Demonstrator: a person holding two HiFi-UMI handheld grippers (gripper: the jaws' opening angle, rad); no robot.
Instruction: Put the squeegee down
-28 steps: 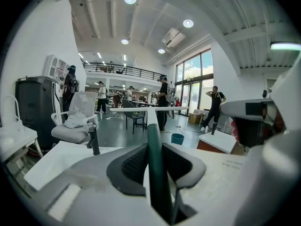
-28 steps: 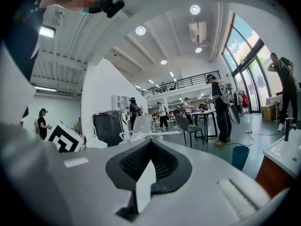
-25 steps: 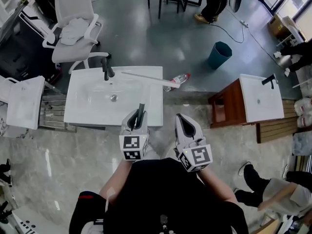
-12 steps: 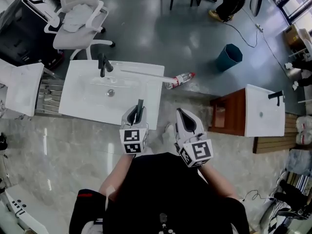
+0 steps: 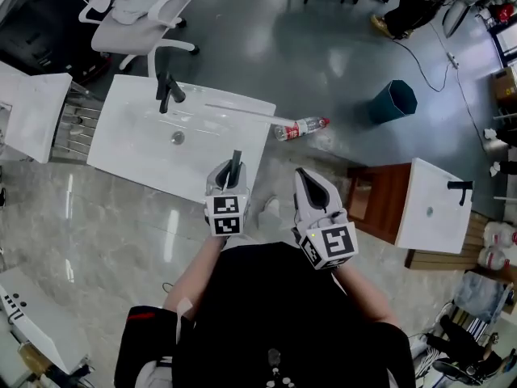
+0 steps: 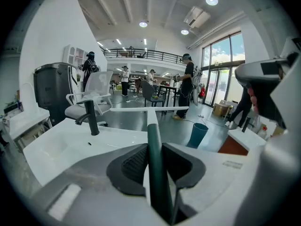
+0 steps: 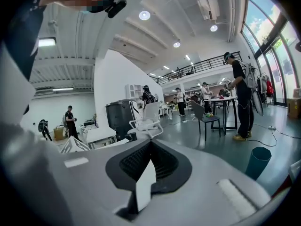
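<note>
Left tool [image 5: 229, 174] clamps squeegee [image 5: 242, 111] above white sink [image 5: 133, 148].

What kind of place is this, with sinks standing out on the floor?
Probably a big indoor workshop or test hall, not a bathroom: a white sink and a second sink stand free on the open floor, near an office chair, and a mezzanine railing overlooks it.

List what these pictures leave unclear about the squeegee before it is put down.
- Head view: the white T-shaped squeegee with a dark green handle fades against the white rectangular sink; whether its blade touches the sink cannot be told.
- Left gripper view: the handle's lower end is hidden inside the left gripper, shut on it.
- Right gripper view: the squeegee does not show; the body of the shut right gripper fills the lower frame.
</note>
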